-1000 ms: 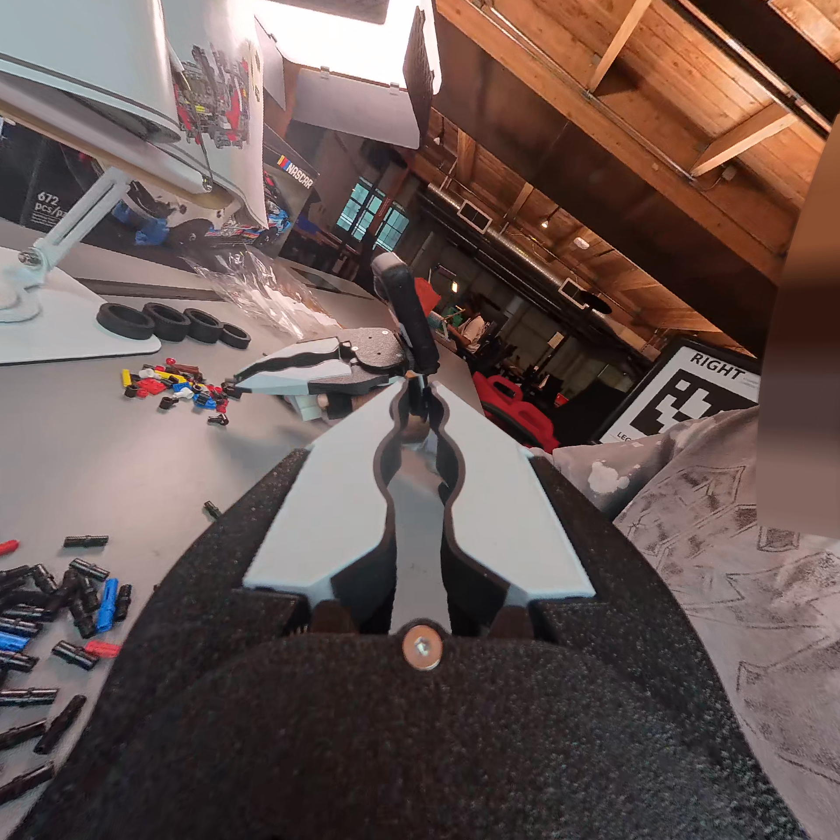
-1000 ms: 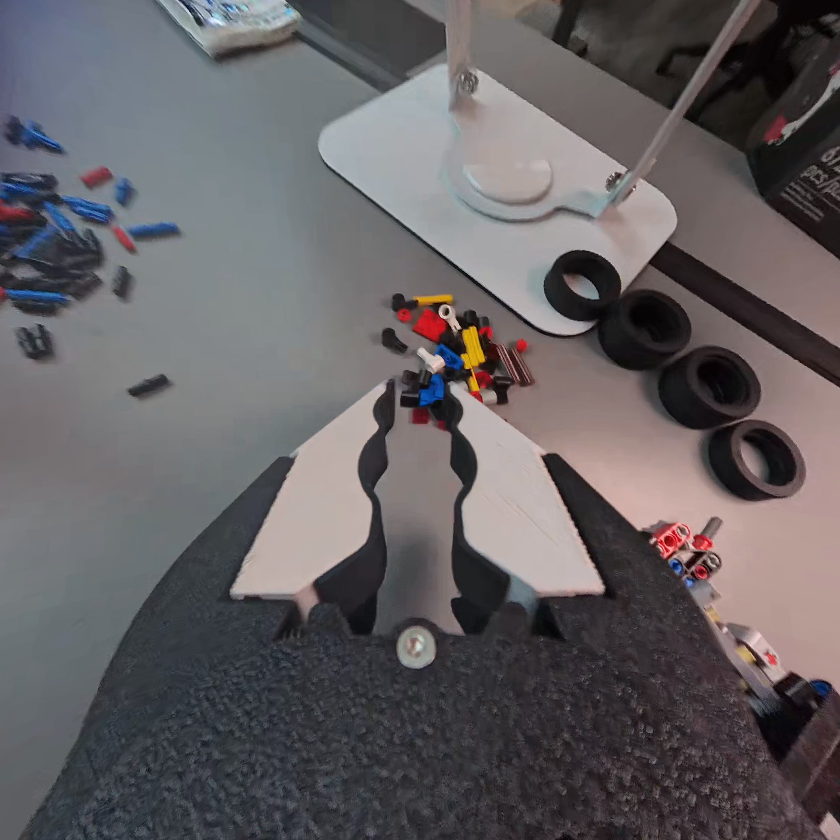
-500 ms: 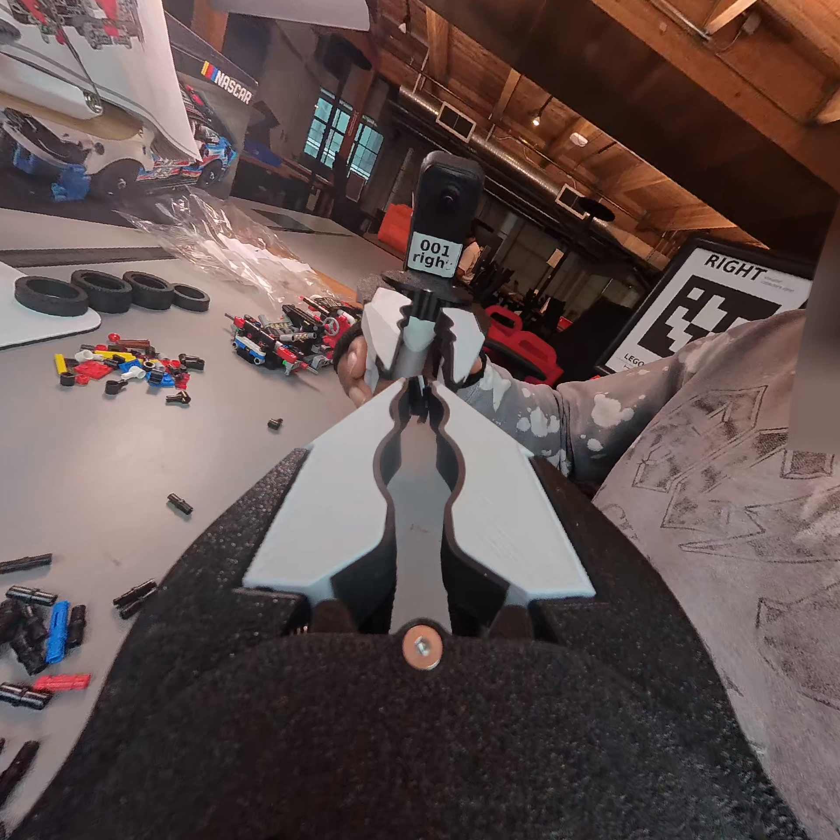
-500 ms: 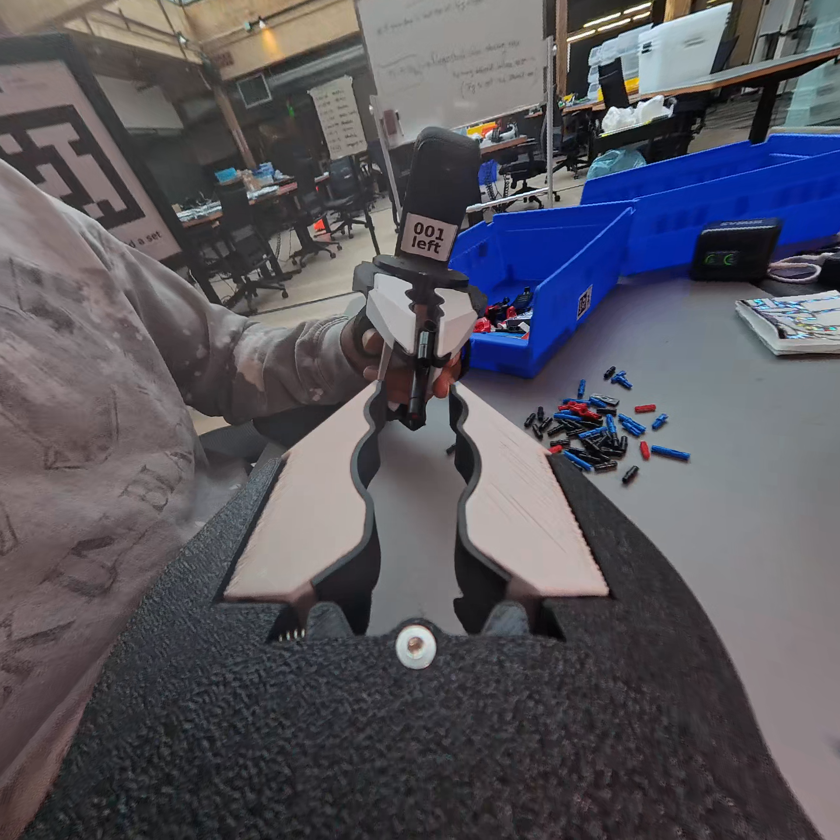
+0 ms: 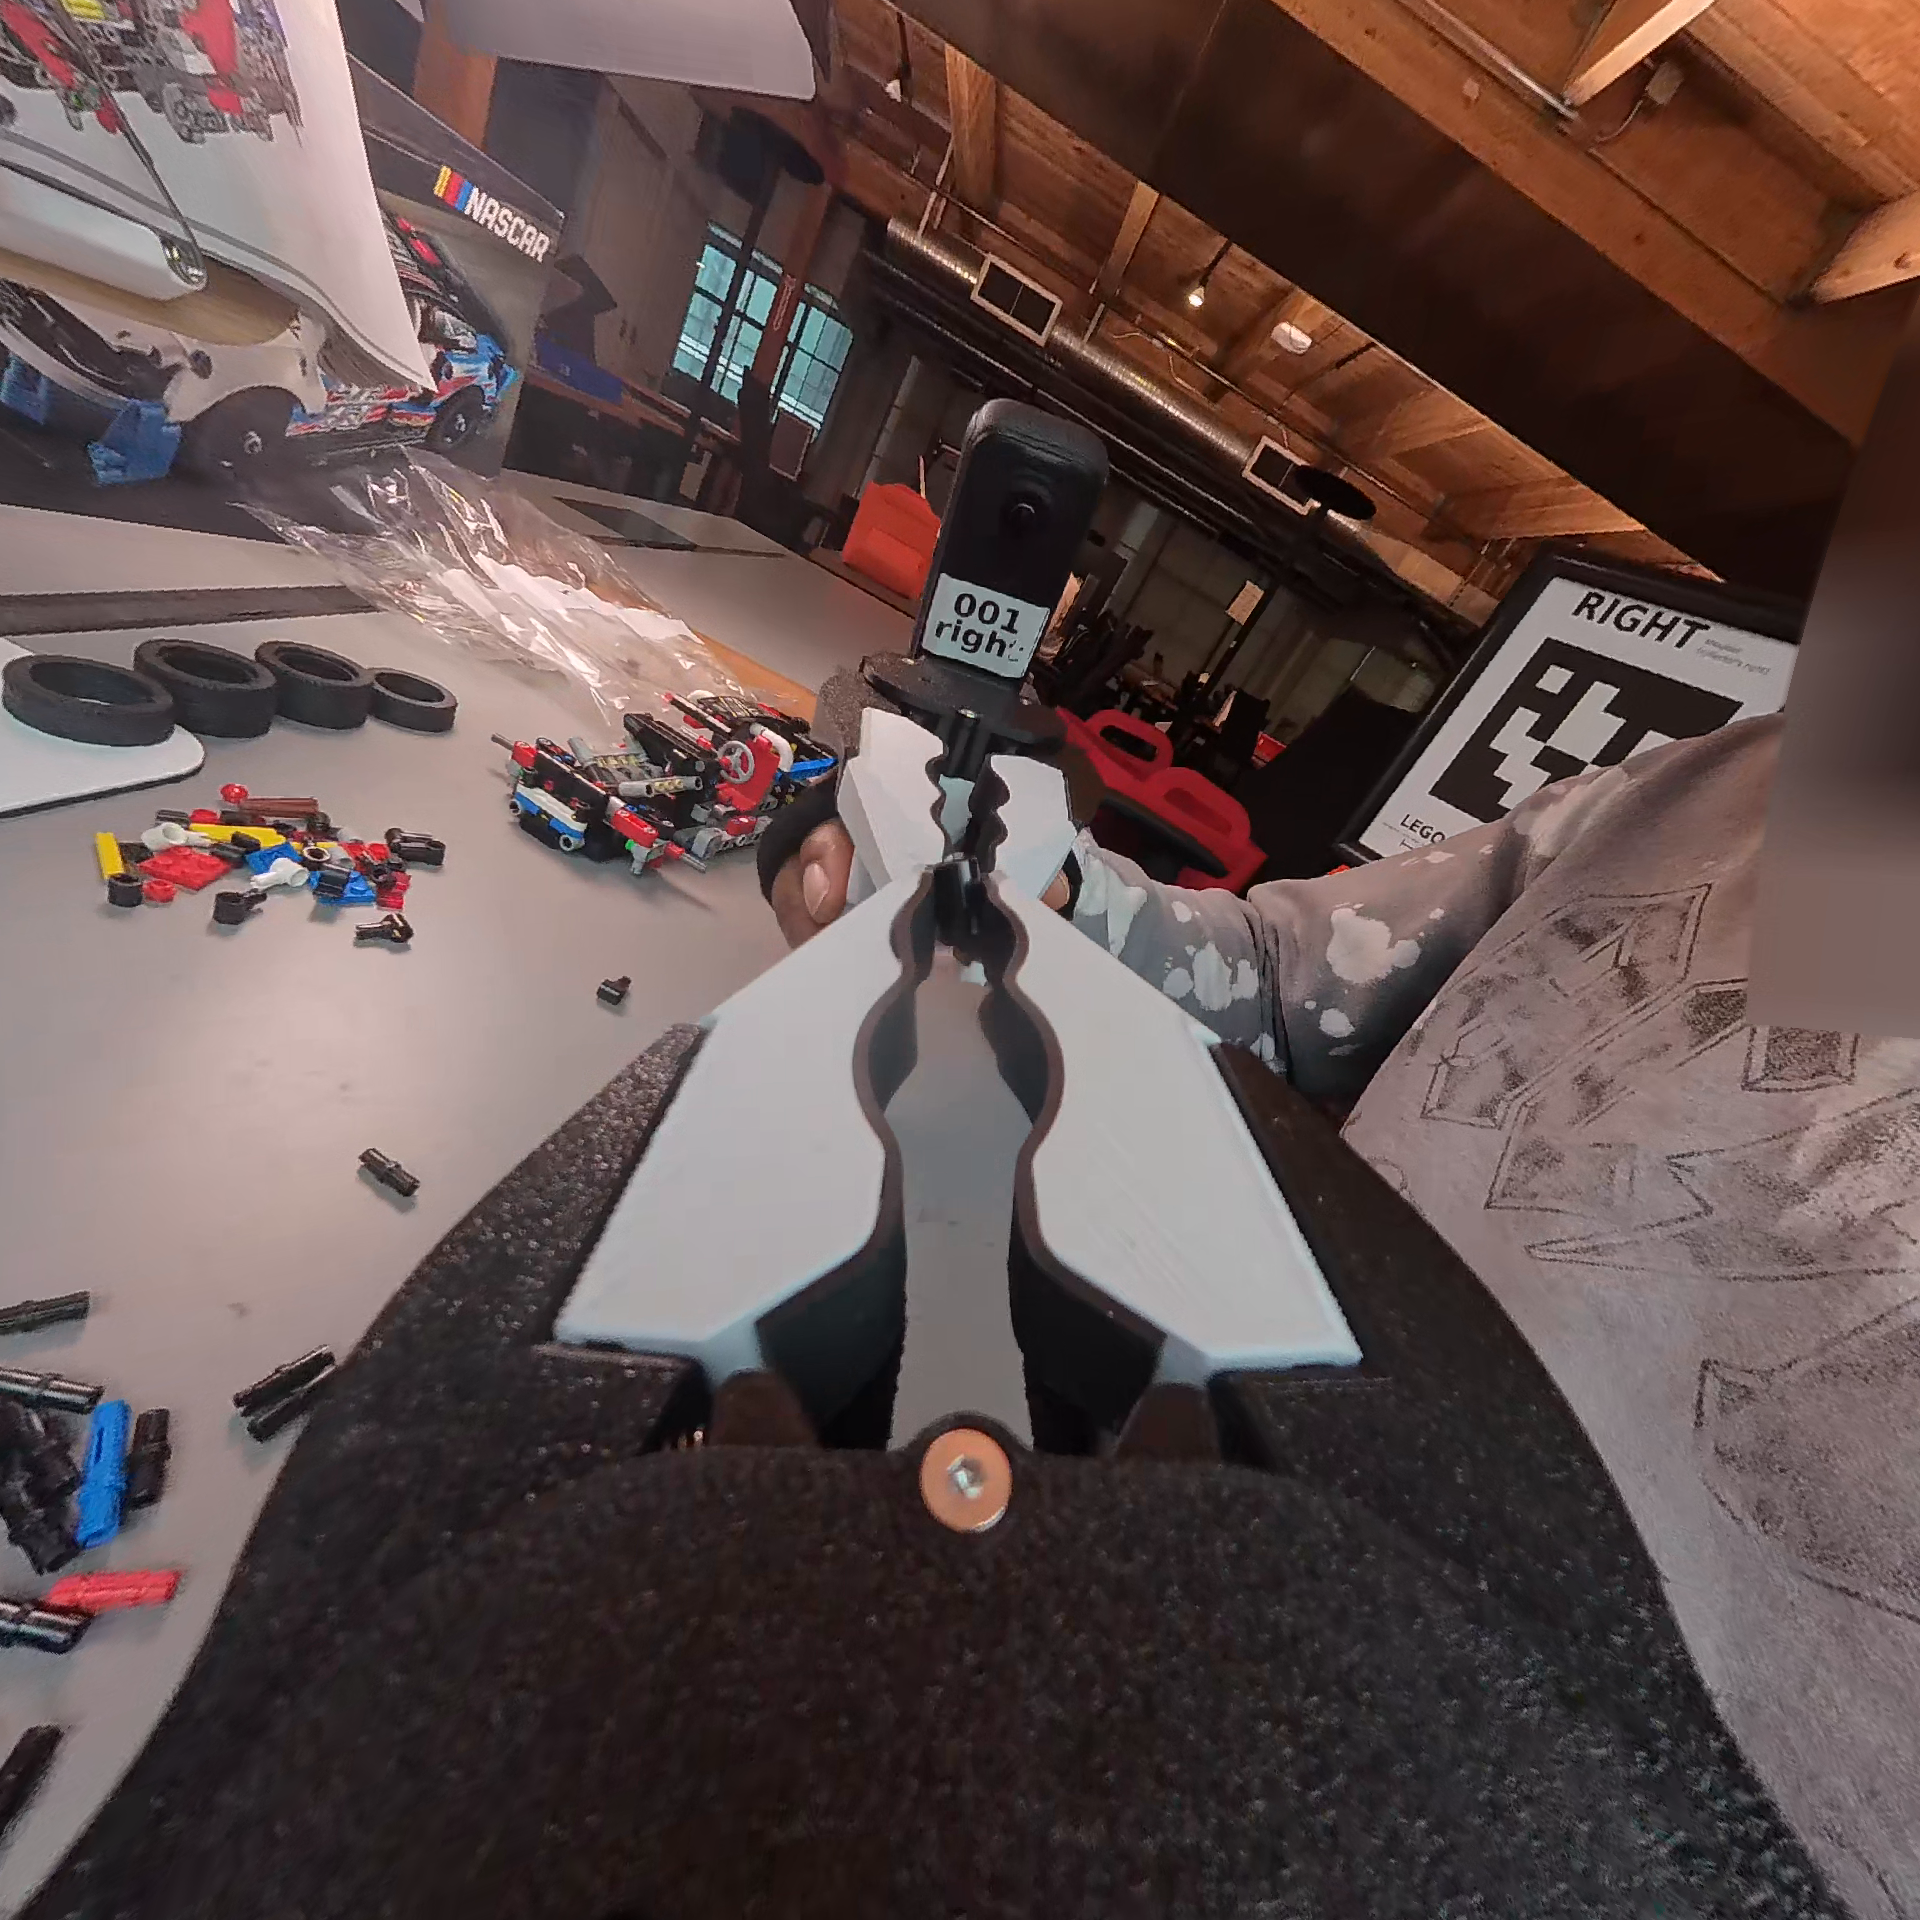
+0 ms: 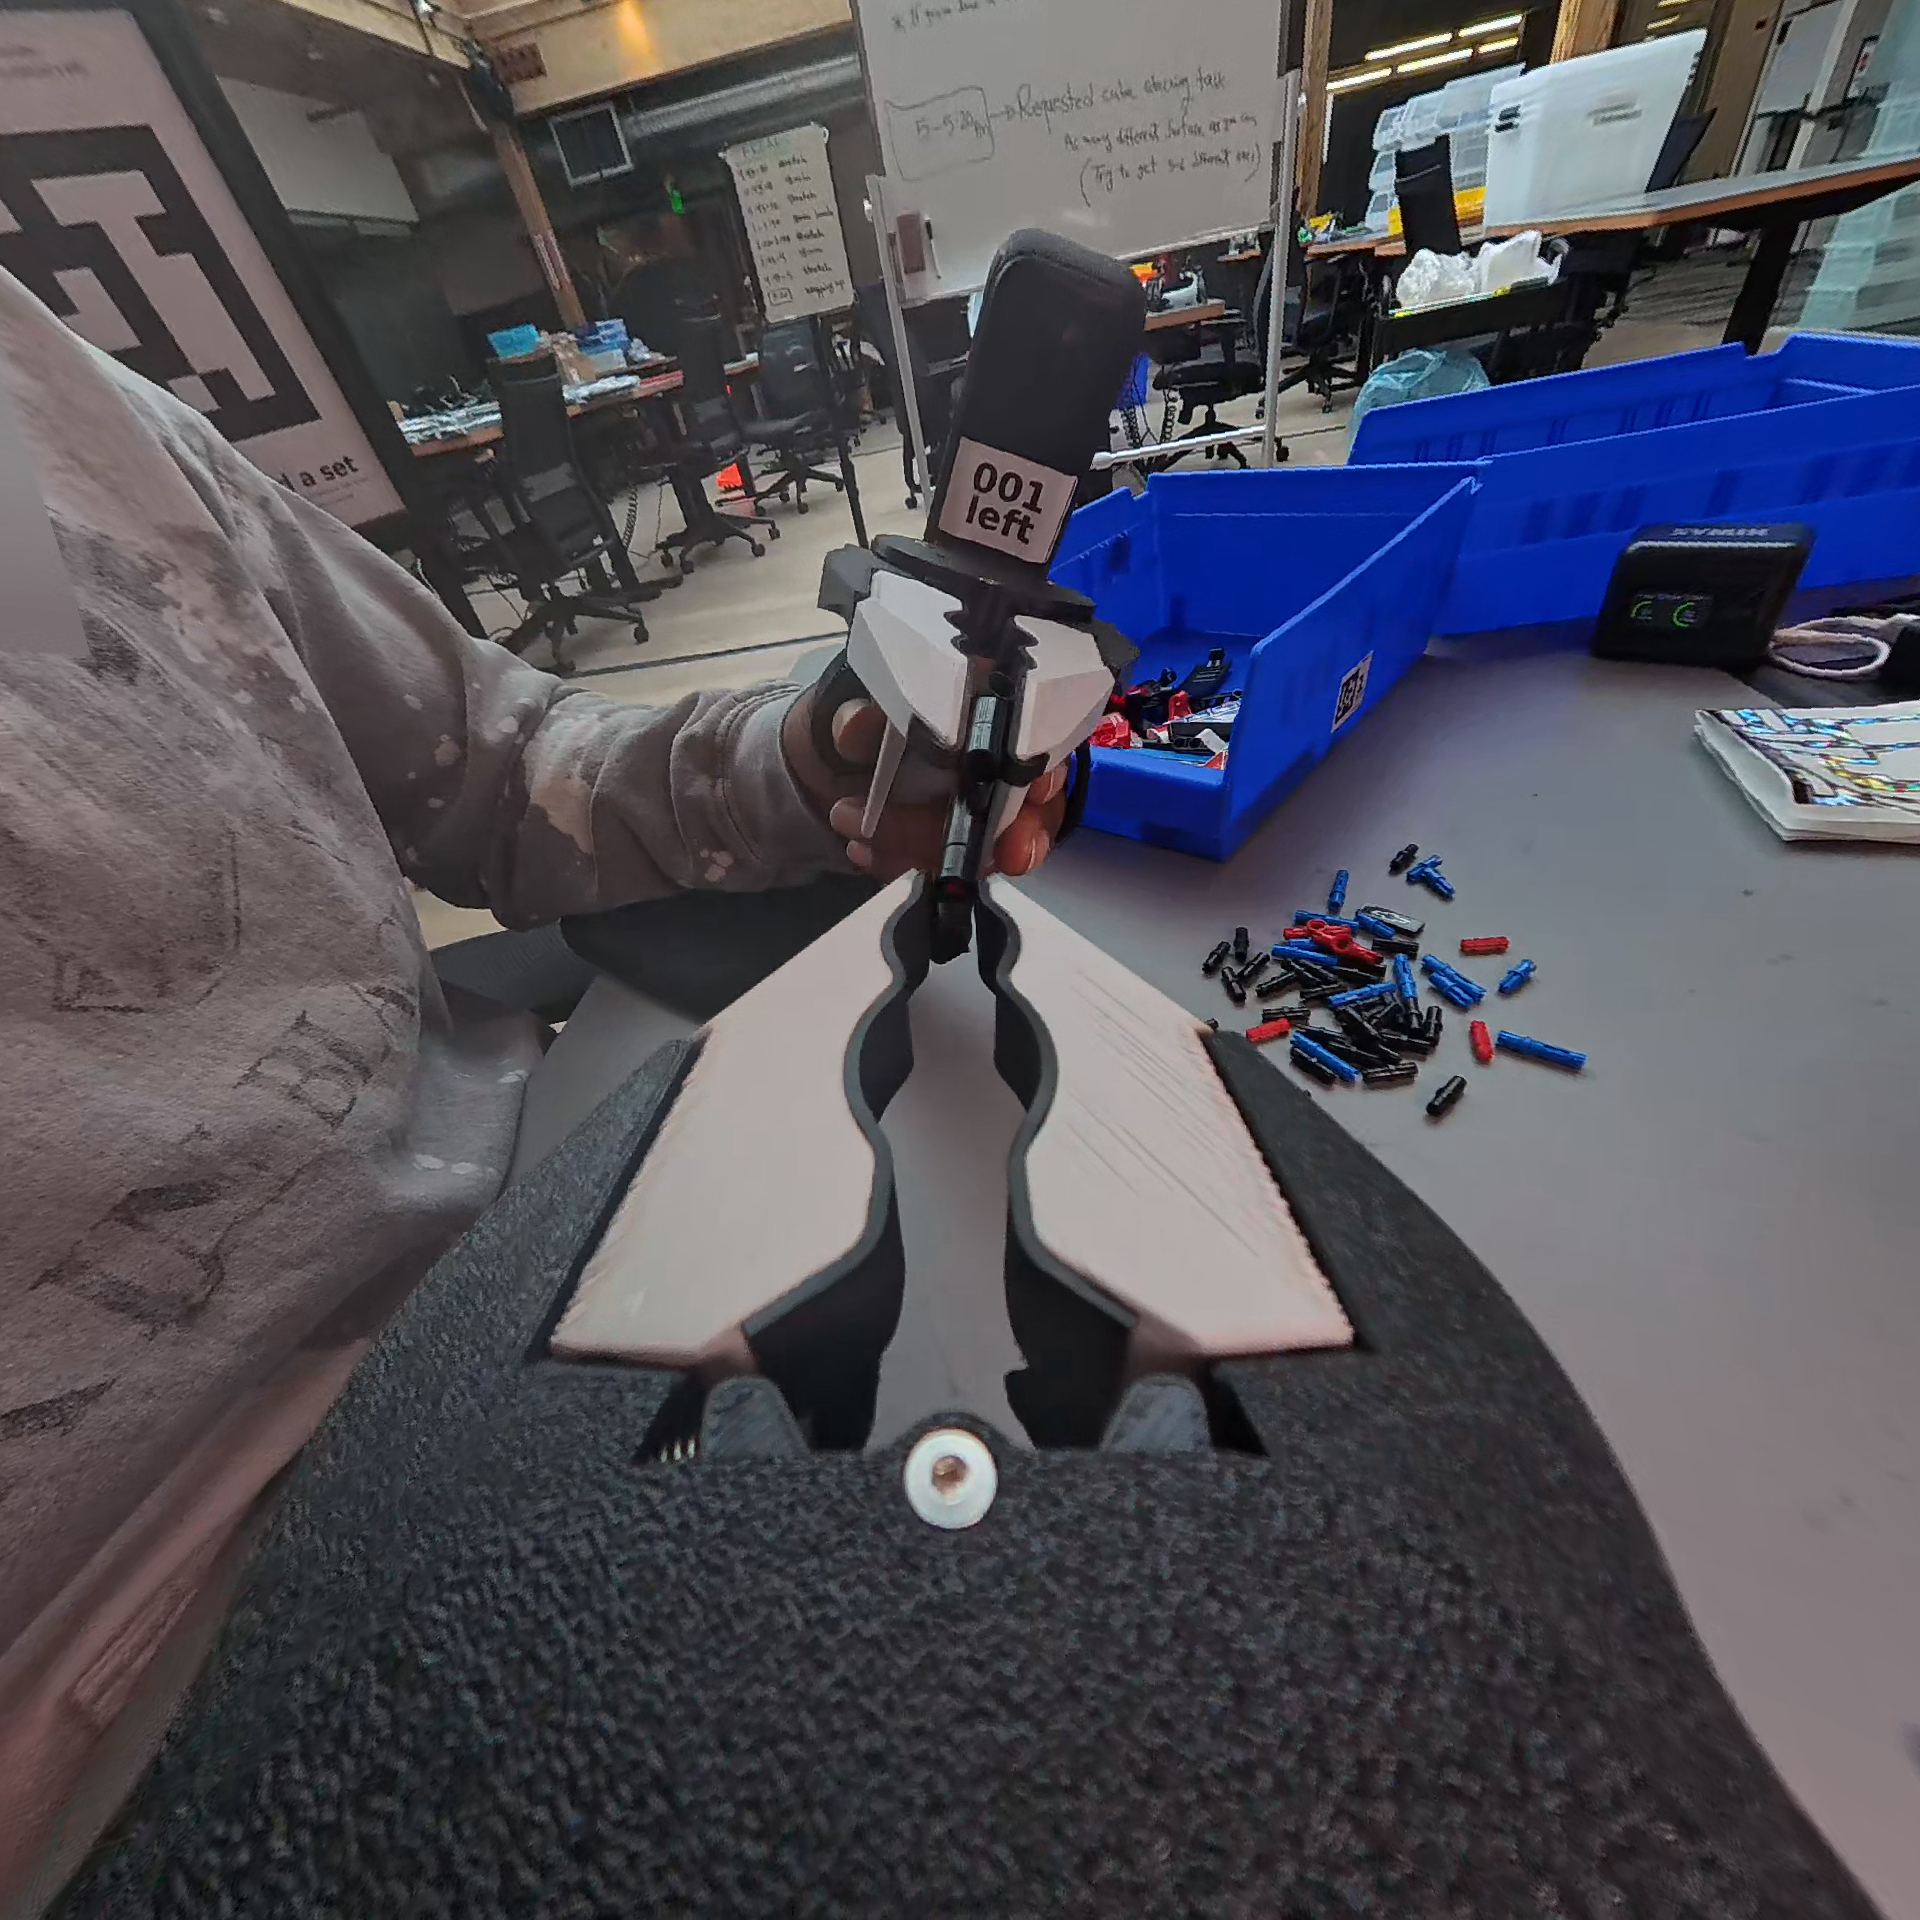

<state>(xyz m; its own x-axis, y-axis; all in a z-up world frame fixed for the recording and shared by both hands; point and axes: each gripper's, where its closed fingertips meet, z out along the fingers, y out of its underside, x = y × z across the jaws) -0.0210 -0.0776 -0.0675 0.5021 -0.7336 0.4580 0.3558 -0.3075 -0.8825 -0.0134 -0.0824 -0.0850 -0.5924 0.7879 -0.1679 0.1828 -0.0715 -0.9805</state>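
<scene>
My left gripper [image 5: 958, 902] is shut on a thin black rod-like piece [image 6: 977, 758], held up above the grey table [image 5: 260, 1091]. My right gripper [image 6: 948, 916] faces it tip to tip and is shut on a small black piece with a red spot [image 6: 948, 891]. That piece meets the lower end of the rod. In the left wrist view the right gripper [image 5: 961, 831] shows straight ahead, held by a hand. In the right wrist view the left gripper [image 6: 971, 790] shows the same way. Whether the two pieces are joined is hidden.
On the table lie several black tyres [image 5: 208, 681], a pile of coloured small parts [image 5: 260, 857], a partly built model [image 5: 675, 779], a plastic bag [image 5: 499, 582] and black, blue and red pins [image 6: 1361, 997]. Blue bins [image 6: 1299, 623] and a booklet [image 6: 1818, 769] stand beyond. A person's grey sleeve [image 6: 260, 831] is close. Left and right tips are no more than a few centimetres apart.
The right gripper left the coloured pile, rose and turned to face the left gripper. Both now stand closer, tips meeting. The left gripper stays shut on its piece.
</scene>
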